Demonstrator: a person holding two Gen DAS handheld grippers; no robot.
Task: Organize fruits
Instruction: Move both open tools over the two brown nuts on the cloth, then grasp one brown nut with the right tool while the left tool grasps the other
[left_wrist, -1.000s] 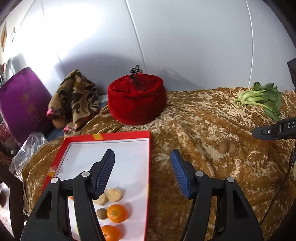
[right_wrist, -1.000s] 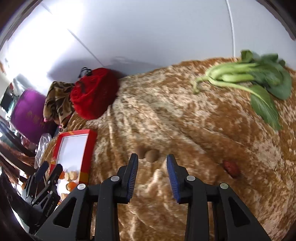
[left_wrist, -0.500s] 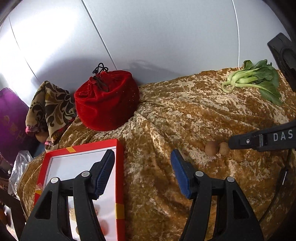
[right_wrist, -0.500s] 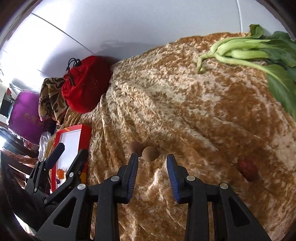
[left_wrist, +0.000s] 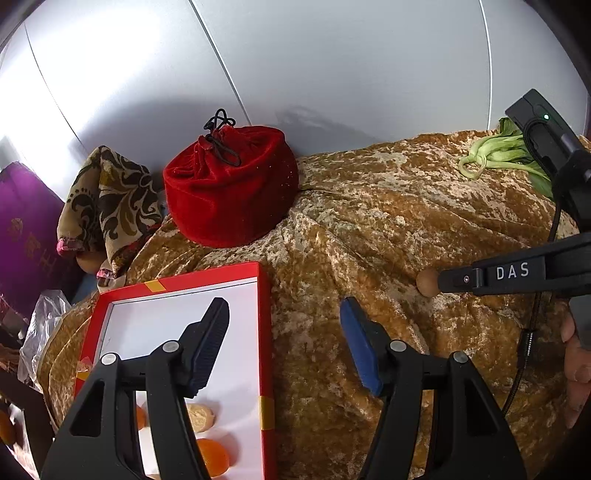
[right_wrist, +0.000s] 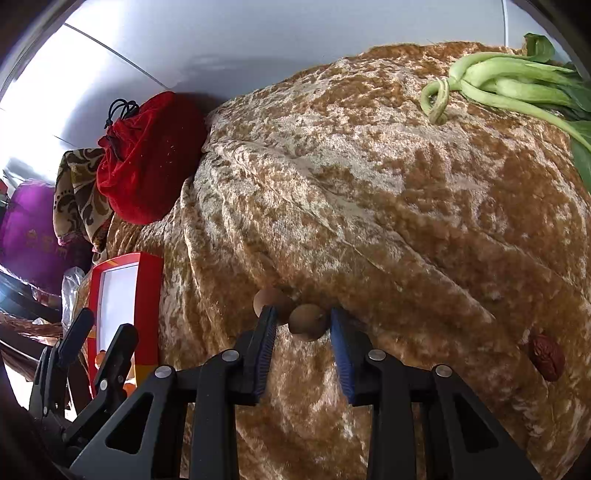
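Fingers (right_wrist: 266, 341) on both grippers spread above crumpled golden velvet cloth (right_wrist: 369, 206), grey wall (left_wrist: 332, 66) behind.

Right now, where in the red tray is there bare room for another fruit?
The red tray's far half, toward the red velvet pouch, is bare white. Its near end is crowded: oranges and a pale fruit lie there, under the open left tongs.

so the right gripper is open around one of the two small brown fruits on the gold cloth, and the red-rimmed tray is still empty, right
Not quite: the red-rimmed tray is not empty. The left wrist view shows oranges and a pale fruit already in it. The rest holds: the right gripper is open around one small brown fruit, its twin beside it on the gold cloth.
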